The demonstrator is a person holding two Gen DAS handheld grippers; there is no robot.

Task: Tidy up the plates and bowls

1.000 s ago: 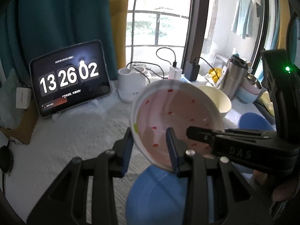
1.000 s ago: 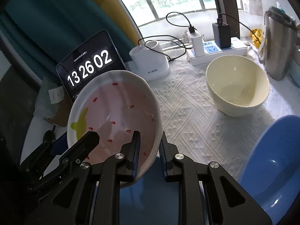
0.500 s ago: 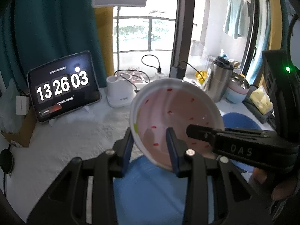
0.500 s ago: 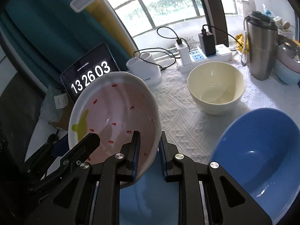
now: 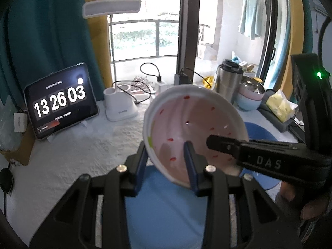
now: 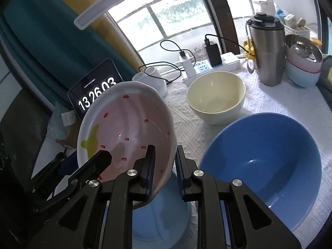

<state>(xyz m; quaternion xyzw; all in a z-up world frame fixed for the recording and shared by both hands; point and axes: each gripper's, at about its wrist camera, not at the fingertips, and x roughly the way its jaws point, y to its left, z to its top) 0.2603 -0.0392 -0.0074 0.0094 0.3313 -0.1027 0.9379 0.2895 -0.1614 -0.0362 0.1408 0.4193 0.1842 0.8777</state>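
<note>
A pink strawberry-pattern bowl (image 5: 193, 128) with a white rim is held tilted in the air by both grippers; it also shows in the right wrist view (image 6: 126, 132). My left gripper (image 5: 166, 164) is shut on its near rim. My right gripper (image 6: 164, 166) is shut on the opposite rim, and its finger reaches in from the right in the left wrist view (image 5: 249, 153). Below the bowl lies a light blue plate (image 5: 166, 211), also in the right wrist view (image 6: 161, 213). A large blue bowl (image 6: 263, 161) and a cream bowl (image 6: 215, 97) stand on the table to the right.
A tablet clock (image 5: 60, 103) and a white lamp base (image 5: 120, 105) stand at the back. A power strip (image 6: 209, 66), a steel tumbler (image 6: 265, 49) and stacked pink and blue bowls (image 6: 303, 64) line the window side. A white cloth (image 5: 83, 145) covers the table.
Both grippers have lifted the pink bowl higher above the table. More of the blue plate and the large blue bowl now shows below it.
</note>
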